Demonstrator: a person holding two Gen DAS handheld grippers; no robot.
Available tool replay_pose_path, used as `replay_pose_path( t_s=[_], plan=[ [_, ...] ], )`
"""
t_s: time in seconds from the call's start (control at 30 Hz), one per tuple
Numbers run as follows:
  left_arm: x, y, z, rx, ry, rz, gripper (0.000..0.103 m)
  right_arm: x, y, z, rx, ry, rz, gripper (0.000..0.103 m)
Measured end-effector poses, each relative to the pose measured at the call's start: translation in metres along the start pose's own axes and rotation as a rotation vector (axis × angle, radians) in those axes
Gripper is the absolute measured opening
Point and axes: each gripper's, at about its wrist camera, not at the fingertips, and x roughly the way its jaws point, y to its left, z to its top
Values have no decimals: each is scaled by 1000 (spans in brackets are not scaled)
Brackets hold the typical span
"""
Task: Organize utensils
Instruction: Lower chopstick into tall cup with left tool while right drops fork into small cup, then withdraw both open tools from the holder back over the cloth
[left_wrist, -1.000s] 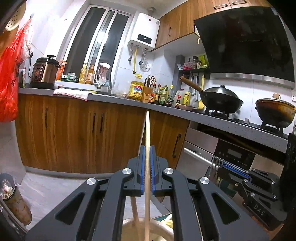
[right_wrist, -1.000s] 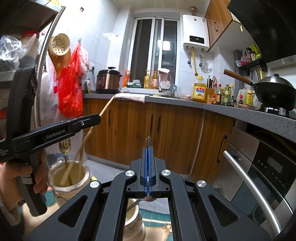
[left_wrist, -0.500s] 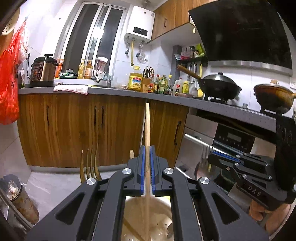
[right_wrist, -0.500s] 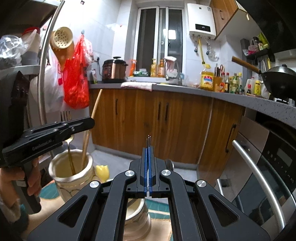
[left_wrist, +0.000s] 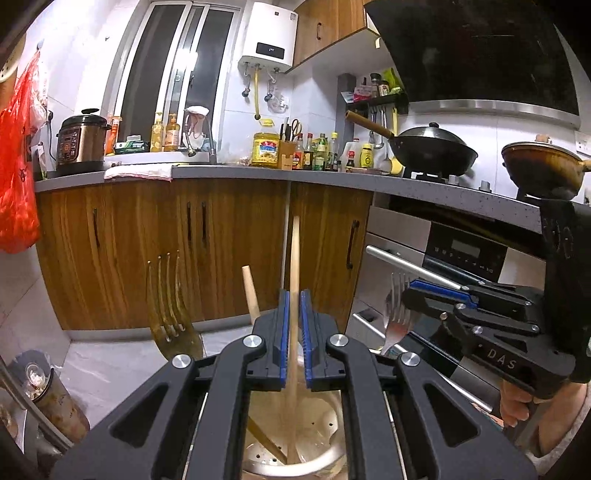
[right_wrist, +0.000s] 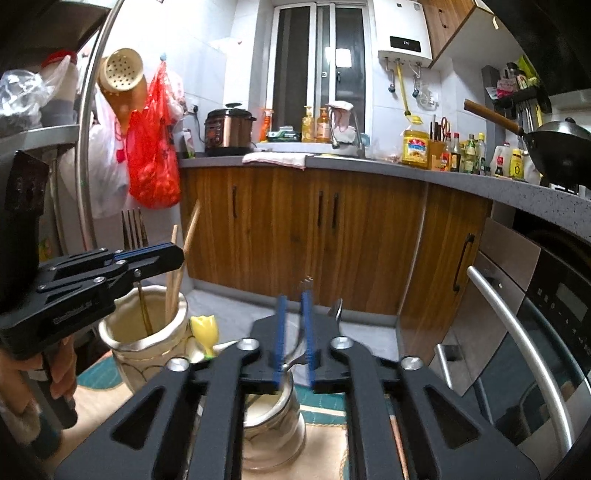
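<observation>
Over the jar (right_wrist: 271, 424), right claw (right_wrist: 293, 334) opening.

This is a home kitchen. Wood-grain base cabinets (left_wrist: 155, 251) run under a grey speckled countertop (left_wrist: 332, 181), with a built-in oven (left_wrist: 443, 258) beside them. A black wok (left_wrist: 432, 151) and a brown clay pot (left_wrist: 539, 166) sit on the stove beneath a dark range hood (left_wrist: 476, 55). A wall-mounted water heater (left_wrist: 269, 44) hangs by the window (left_wrist: 173, 66). An electric pressure cooker (left_wrist: 81, 140), a large bottle of cooking oil (left_wrist: 265, 149) and a row of sauce bottles (left_wrist: 321, 155) crowd the counter.
</observation>
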Motion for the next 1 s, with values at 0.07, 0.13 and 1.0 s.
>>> replay_pose_path(
  t_s=[0.07, 0.13, 1.0],
  plan=[
    [-3, -2, 2, 9, -4, 5, 8, -3, 0, 0, 4, -6, -2, 25],
    [-7, -3, 3, 11, -6, 10, 8, -7, 1, 1, 3, -14, -11, 27],
    [-116, 4, -62, -89, 226, 203, 92, -64, 27, -64, 75, 160, 64, 93]
  ],
)
